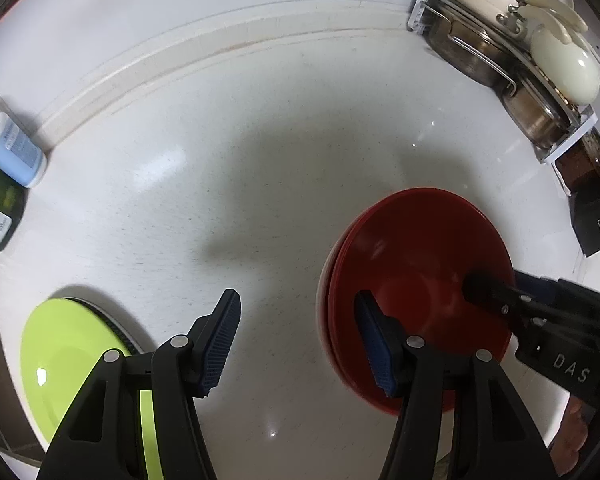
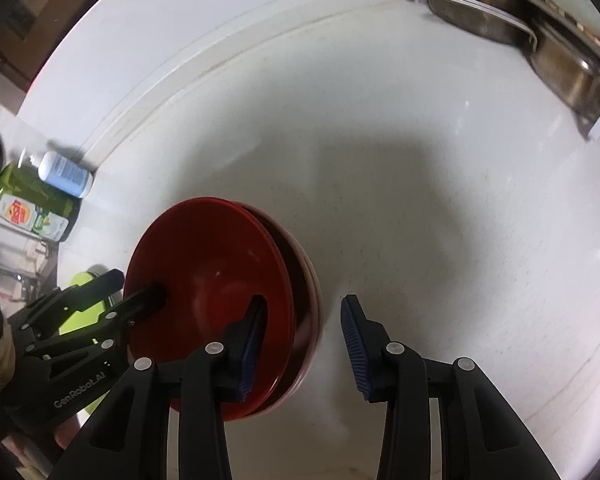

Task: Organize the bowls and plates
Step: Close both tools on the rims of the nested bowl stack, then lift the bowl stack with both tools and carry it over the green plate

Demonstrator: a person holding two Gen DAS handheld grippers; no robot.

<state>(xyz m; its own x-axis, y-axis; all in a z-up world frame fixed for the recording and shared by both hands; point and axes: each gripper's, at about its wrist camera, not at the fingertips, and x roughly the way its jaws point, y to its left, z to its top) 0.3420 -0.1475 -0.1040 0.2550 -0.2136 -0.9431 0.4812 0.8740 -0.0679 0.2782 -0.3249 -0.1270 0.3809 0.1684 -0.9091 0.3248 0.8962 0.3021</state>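
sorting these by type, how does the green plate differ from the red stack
The green plate is lime and looks shallow; the red stack is dark red, with a deeper hollow. The green plate lies at the counter's near left, the red stack to its right, between both grippers. Both rest on the white counter.

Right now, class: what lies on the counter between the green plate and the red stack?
Nothing: in the left wrist view, bare white counter separates the green plate from the red stack.

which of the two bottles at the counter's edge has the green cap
The dark green dish-soap bottle has it; the pale blue-labelled white bottle next to it has a white top.
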